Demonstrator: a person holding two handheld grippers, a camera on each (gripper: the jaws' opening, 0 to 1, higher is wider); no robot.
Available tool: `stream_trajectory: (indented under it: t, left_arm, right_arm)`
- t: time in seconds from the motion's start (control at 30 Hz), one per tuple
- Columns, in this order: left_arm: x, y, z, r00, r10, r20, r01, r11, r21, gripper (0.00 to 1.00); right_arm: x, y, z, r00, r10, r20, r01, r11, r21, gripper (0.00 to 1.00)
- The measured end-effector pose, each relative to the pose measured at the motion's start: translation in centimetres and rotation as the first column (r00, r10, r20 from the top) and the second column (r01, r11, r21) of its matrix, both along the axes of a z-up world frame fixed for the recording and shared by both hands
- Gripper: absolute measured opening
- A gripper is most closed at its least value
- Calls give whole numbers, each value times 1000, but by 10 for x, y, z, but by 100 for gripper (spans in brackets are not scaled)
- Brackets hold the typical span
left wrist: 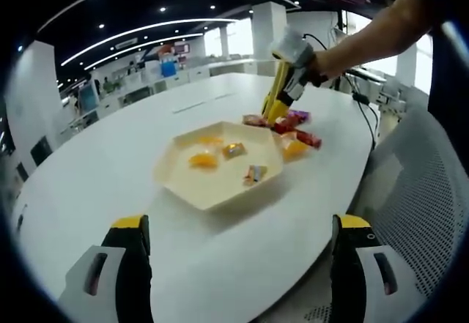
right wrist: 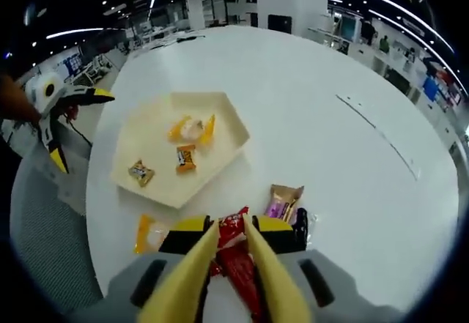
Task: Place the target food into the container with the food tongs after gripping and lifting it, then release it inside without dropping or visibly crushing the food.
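White table [right wrist: 344,67] | tray [right wrist: 139,143] near edge | right gripper [right wrist: 231,246] over red packet [right wrist: 233,229]

Both views are bright and evenly lit — rows of small ceiling spots and long curved light strips [left wrist: 139,45] run across the upper part of each frame. In the left gripper view, windows [left wrist: 381,41] at the upper right are blown out to white. The white table [right wrist: 308,103] reflects the light softly, with only faint shadows under the tray [right wrist: 143,129]. Fisheye distortion bends straight lines strongly toward the edges — the table rim curves, and the far office is small and soft. The centre is reasonably sharp; close objects at the bottom look slightly blurred.
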State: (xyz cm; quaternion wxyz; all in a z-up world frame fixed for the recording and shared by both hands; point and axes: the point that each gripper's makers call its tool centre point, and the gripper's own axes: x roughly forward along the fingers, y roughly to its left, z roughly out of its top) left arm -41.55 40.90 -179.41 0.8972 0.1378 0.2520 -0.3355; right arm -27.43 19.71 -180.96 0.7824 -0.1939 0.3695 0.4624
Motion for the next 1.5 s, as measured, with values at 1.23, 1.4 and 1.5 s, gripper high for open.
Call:
stream_trajectory:
  t: [1.23,1.4,1.5]
  left_arm:
    - [-1,-3,5,1000,-1,-1,1,999,-38,99]
    - [0,-2,6,1000,5,1,-5,999,-41,99]
    - [-1,-3,6,1000,2,0,-2,999,-40,99]
  right_arm:
    - [3,39,76,998,28,51,-30,998,52,22]
    - [1,56,84,997,56,62,-60,996,61,22]
    - [0,65,86,996,66,62,-70,996,62,22]
